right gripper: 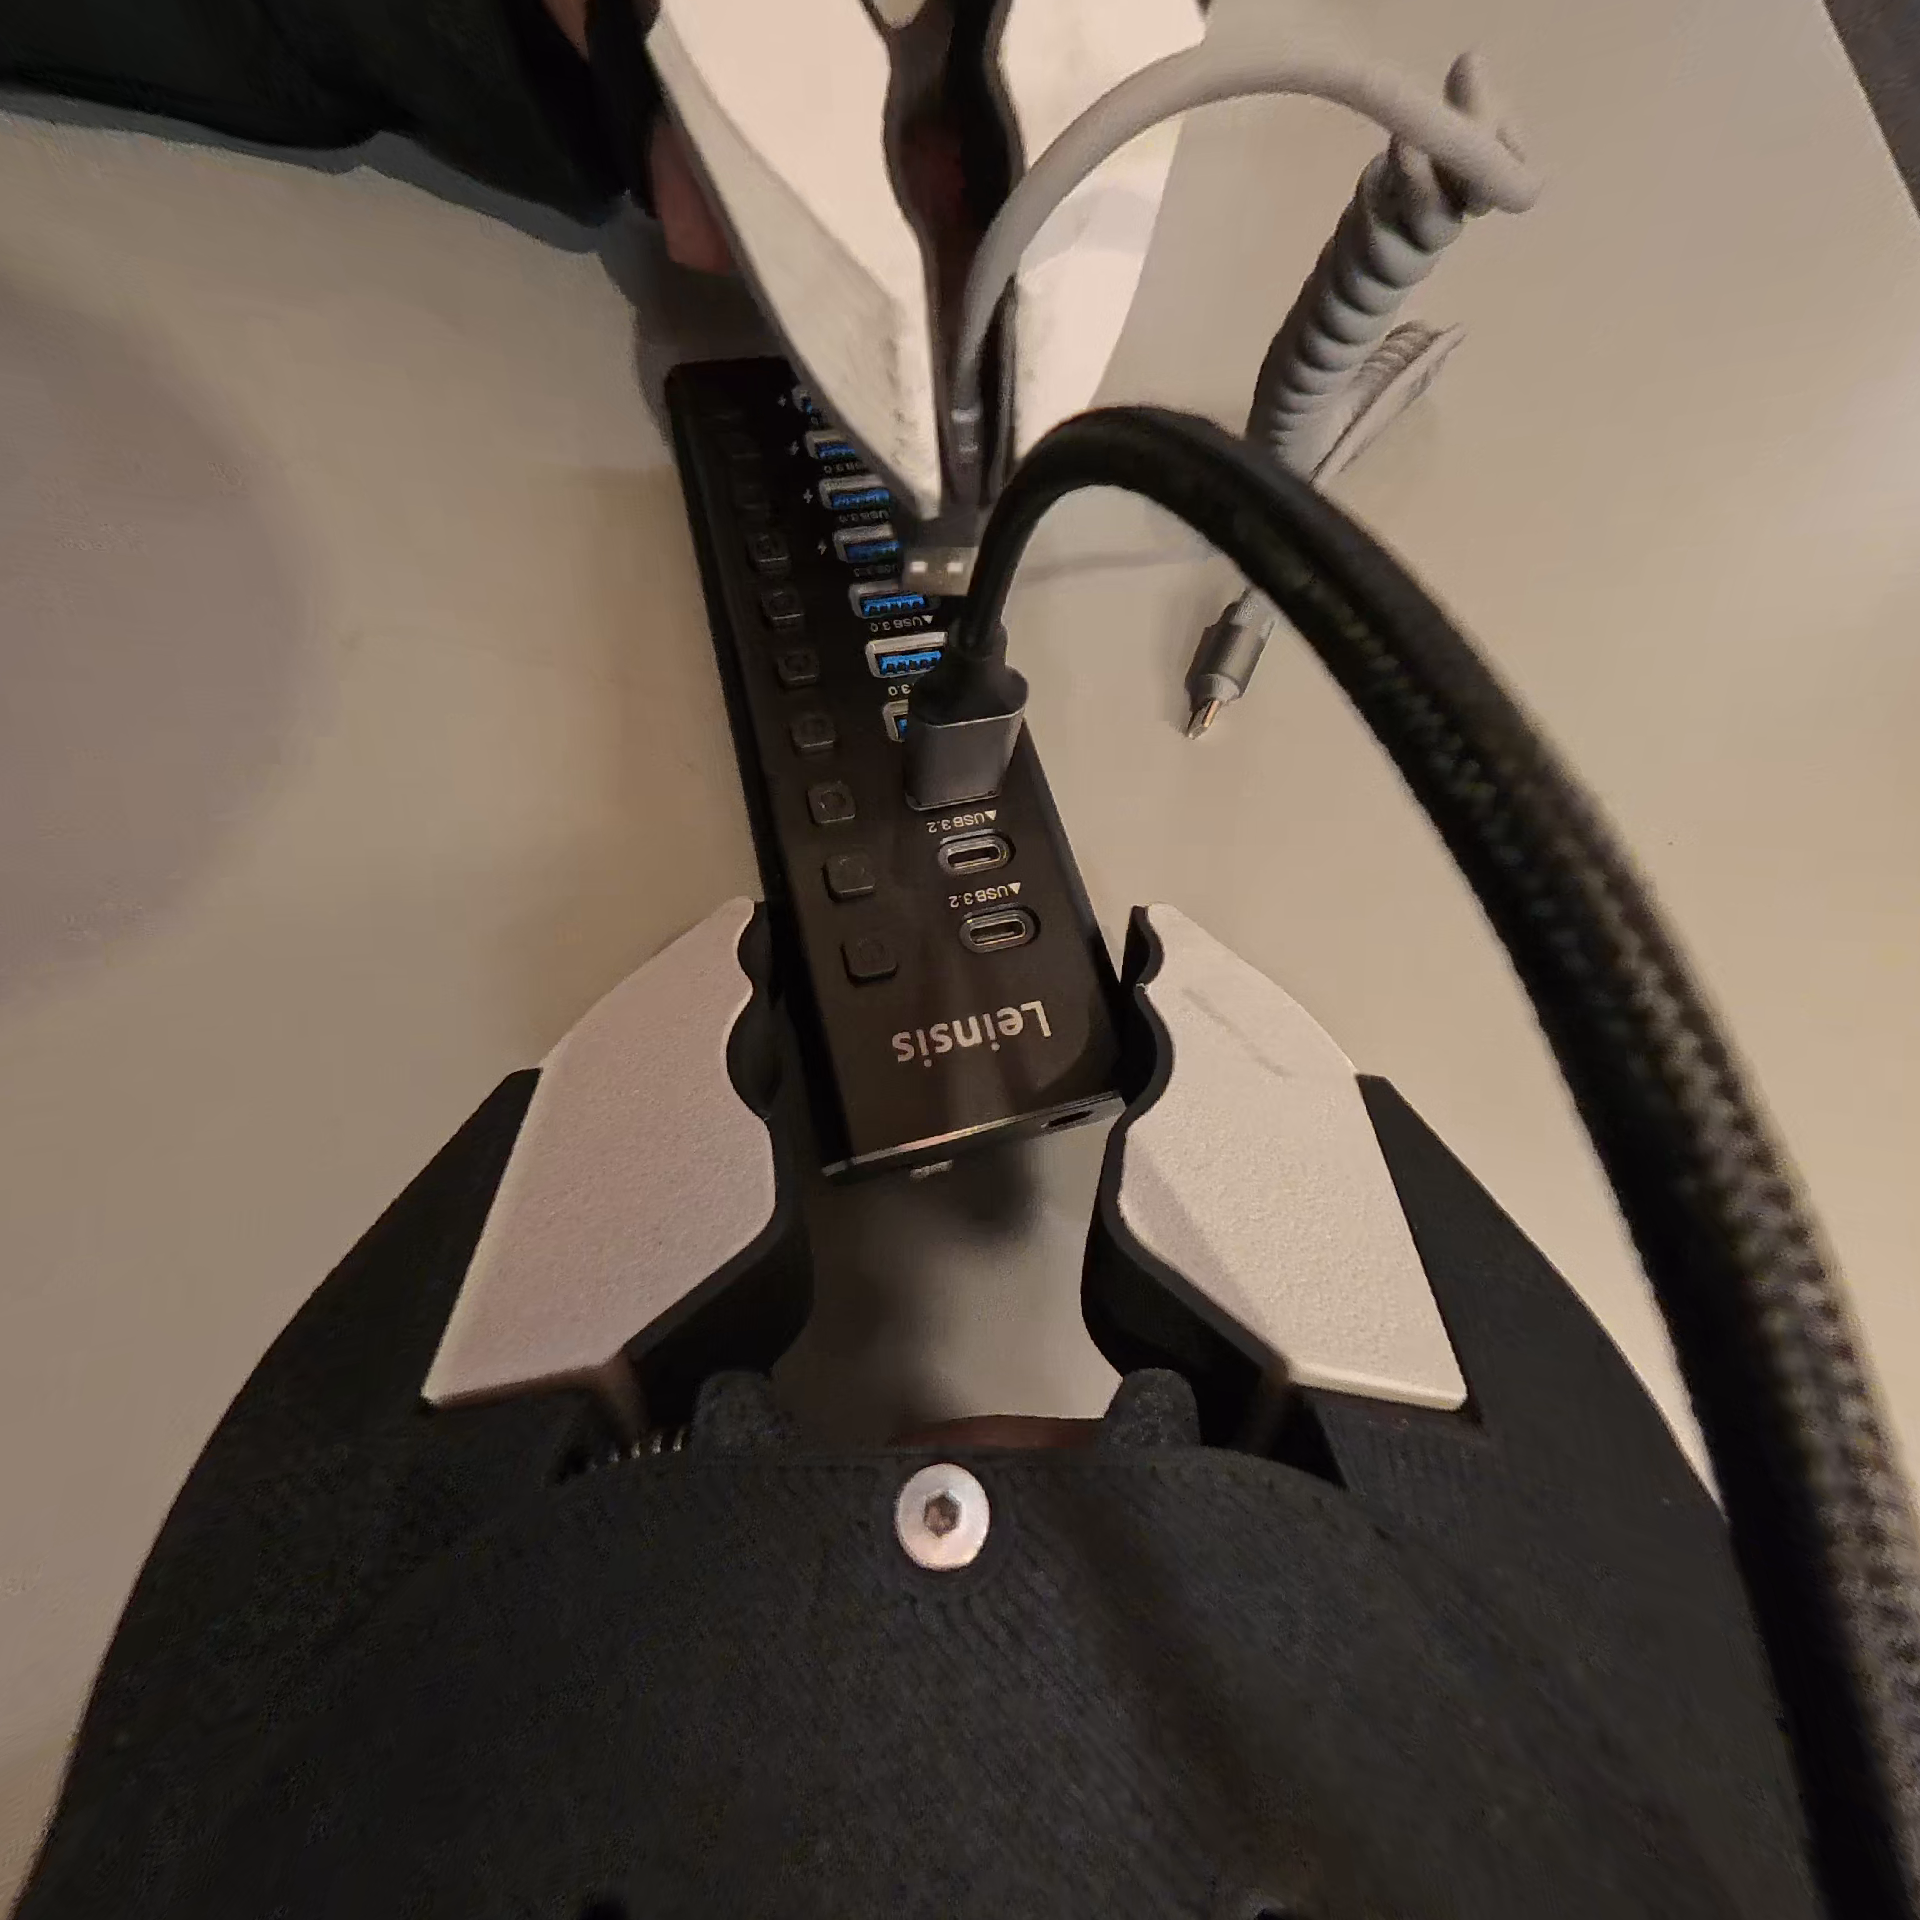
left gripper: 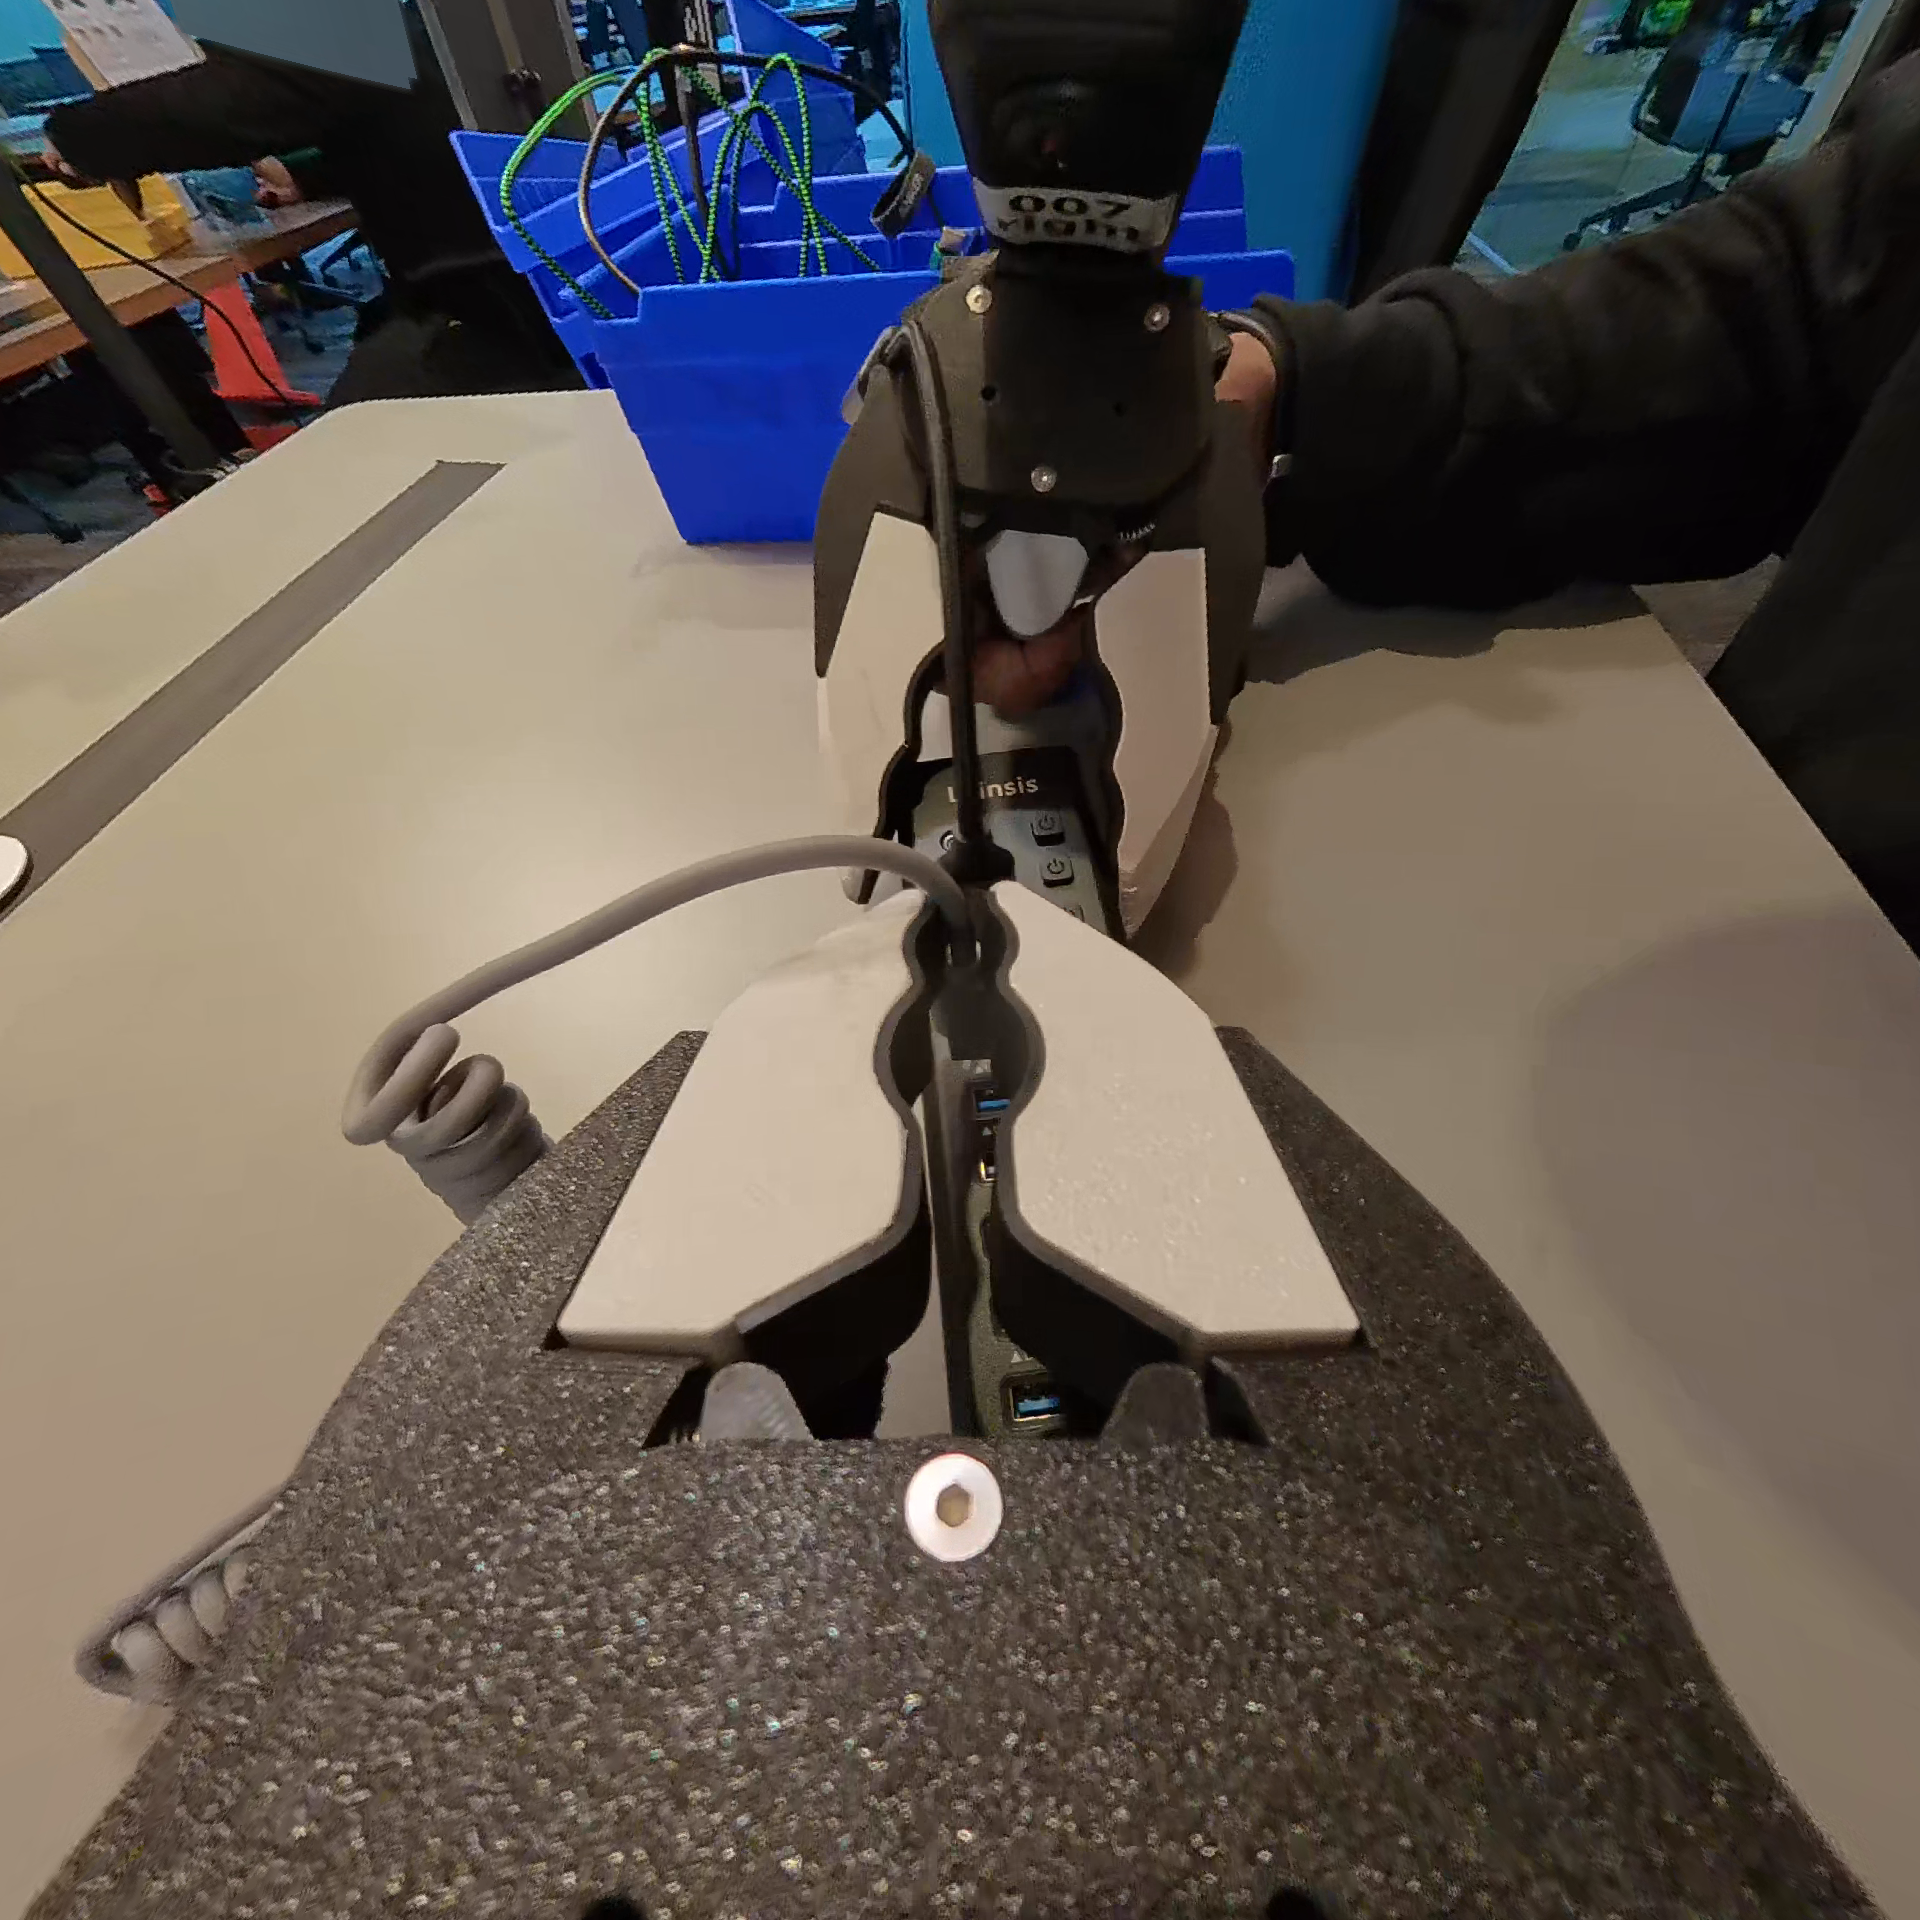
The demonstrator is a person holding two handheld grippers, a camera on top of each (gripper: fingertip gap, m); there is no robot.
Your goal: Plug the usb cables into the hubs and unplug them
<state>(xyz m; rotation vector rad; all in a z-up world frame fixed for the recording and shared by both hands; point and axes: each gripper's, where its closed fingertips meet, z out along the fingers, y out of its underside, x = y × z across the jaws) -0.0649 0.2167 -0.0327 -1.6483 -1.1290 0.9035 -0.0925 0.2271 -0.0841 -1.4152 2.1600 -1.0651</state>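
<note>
Left tool (right gripper: 951, 488) pinches grey cable plug (right gripper: 940, 566) just above hub (right gripper: 935, 935) on counter (right gripper: 312, 623), right tool (right gripper: 940, 997) clamps hub's near end; plug looks off-port, may jam.

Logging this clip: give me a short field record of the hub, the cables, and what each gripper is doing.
hub: black multi-port USB hub lying flat on the grey table
right gripper: jaws around the hub's near end, steadying it
left gripper: shut on the grey cable's plug
grey cable: coiled; its metal plug hovers over the blue ports, not yet inserted
black cable: braided, plugged into the hub
loose connector: lying on the table beside the hub
background: blue bins
</note>
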